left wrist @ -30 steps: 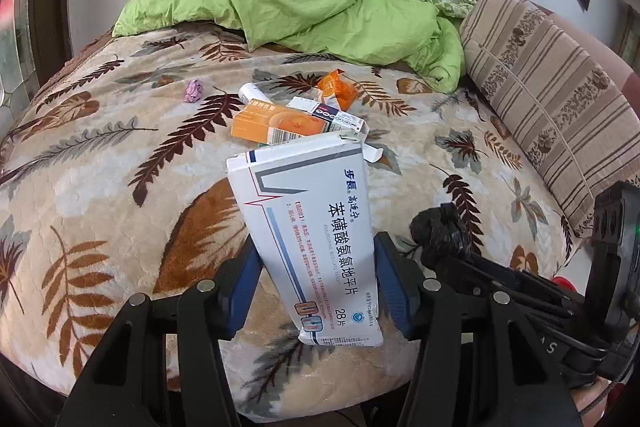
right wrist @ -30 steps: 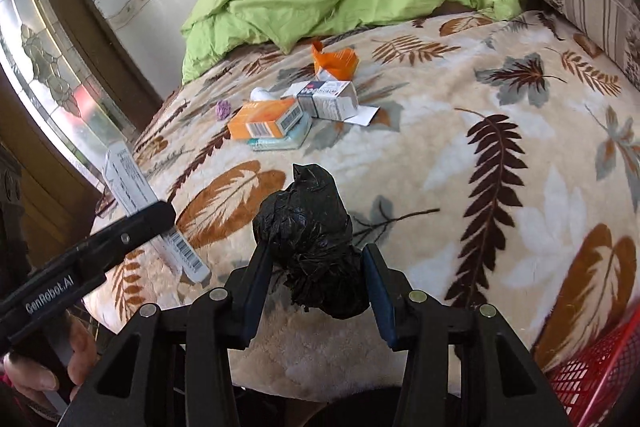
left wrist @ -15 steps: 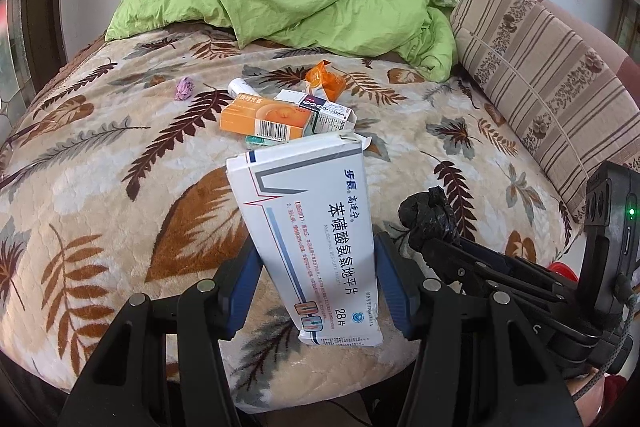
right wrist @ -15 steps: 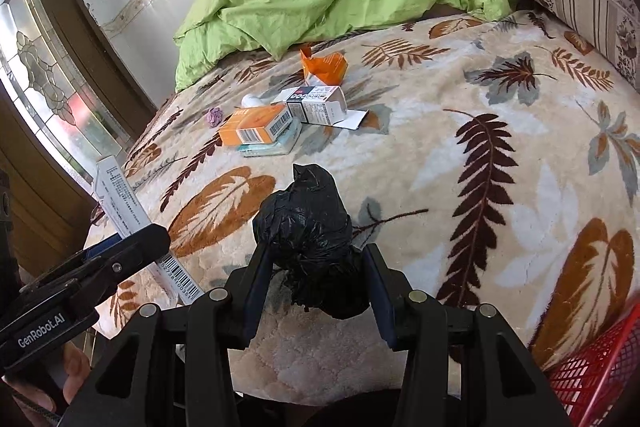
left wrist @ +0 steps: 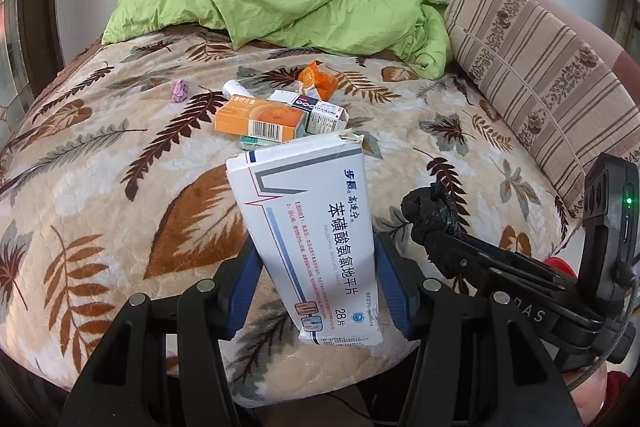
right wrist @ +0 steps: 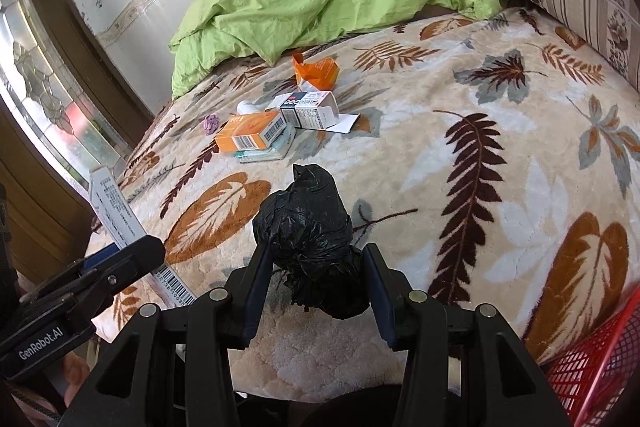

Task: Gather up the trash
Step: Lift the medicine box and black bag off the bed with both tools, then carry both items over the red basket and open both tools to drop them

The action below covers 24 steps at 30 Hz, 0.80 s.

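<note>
Left gripper (left wrist: 316, 267) clamping white box (left wrist: 308, 227); right gripper (right wrist: 316, 271) clamping black bag (right wrist: 306, 239) — carrying step. Next: dropping both into red basket (right wrist: 592, 359), 4 o'clock — pile (right wrist: 276, 123) remaining.

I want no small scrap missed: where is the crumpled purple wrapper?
The crumpled purple wrapper lies on the leaf-print blanket, left of the orange box in both views, apart from the pile.
</note>
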{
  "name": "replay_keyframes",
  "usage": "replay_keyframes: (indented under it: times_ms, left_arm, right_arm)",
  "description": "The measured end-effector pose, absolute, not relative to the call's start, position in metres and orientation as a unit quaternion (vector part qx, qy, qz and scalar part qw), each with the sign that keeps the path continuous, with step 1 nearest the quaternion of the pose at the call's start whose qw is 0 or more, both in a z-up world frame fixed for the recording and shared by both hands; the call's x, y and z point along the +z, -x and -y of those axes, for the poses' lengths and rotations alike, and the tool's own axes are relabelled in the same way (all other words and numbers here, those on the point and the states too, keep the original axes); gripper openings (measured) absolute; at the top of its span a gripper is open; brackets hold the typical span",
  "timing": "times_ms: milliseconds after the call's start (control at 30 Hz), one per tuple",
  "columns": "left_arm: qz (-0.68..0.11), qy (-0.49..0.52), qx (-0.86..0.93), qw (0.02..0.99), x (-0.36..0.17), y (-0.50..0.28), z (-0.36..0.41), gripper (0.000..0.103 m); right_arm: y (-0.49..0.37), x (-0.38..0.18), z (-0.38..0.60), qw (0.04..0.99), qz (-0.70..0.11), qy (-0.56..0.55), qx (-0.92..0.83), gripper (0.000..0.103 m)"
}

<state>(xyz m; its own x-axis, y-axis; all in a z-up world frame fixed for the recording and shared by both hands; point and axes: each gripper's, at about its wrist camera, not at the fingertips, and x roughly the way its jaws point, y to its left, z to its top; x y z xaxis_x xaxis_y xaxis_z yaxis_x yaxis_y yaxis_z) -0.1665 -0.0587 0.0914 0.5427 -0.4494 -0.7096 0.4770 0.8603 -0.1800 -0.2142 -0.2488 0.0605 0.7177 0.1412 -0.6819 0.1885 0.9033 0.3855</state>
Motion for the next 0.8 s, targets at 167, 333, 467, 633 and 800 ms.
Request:
replay_keyframes:
  times_ms: [167, 333, 467, 633, 800]
  left_arm:
    - [-0.401, -0.026, -0.276, 0.873, 0.095, 0.173, 0.067, 0.055]
    - [-0.398, -0.034, -0.290, 0.870, 0.100, 0.177, 0.077, 0.055]
    - [-0.395, -0.039, -0.300, 0.867, 0.104, 0.179, 0.084, 0.055]
    - [-0.390, -0.046, -0.315, 0.864, 0.111, 0.183, 0.095, 0.055]
    - [-0.386, -0.056, -0.338, 0.856, 0.117, 0.189, 0.113, 0.055]
  right_arm:
    - [0.224, 0.066, 0.256, 0.898, -0.373, -0.235, -0.011, 0.049]
    - [0.235, 0.077, 0.267, 0.899, -0.359, -0.251, -0.011, 0.049]
    - [0.242, 0.086, 0.276, 0.900, -0.347, -0.262, -0.015, 0.049]
    - [0.254, 0.095, 0.291, 0.902, -0.332, -0.273, -0.027, 0.049]
    - [0.272, 0.101, 0.309, 0.903, -0.322, -0.282, -0.047, 0.049]
